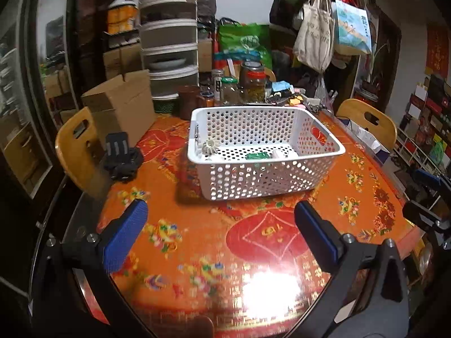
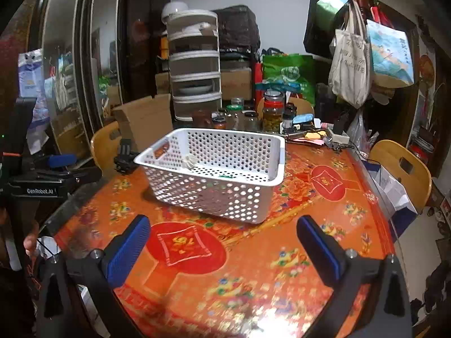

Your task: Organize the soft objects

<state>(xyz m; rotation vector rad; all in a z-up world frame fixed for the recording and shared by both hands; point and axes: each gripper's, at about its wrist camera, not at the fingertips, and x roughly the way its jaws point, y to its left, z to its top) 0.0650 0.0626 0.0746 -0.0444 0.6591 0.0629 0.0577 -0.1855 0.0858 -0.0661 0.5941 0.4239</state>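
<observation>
A white perforated basket (image 1: 318, 140) stands on the orange patterned table (image 1: 197, 239); it also shows in the right wrist view (image 2: 279, 169). Inside lie a pale ribbed soft object (image 1: 210, 148), a green item (image 1: 258, 156) and a white item (image 1: 279, 155); the pale object shows in the right wrist view (image 2: 190, 161). My left gripper (image 1: 220, 214) is open and empty, low over the table in front of the basket. My right gripper (image 2: 222, 229) is open and empty, also in front of the basket. The right gripper shows at the far right of the left wrist view (image 1: 428, 197).
A black clamp-like device (image 1: 121, 155) sits at the table's left edge, also in the right wrist view (image 2: 125, 157). A cardboard box (image 1: 124, 104), jars (image 1: 255, 83) and clutter line the back. Wooden chairs (image 1: 74, 152) (image 2: 400, 169) stand at both sides.
</observation>
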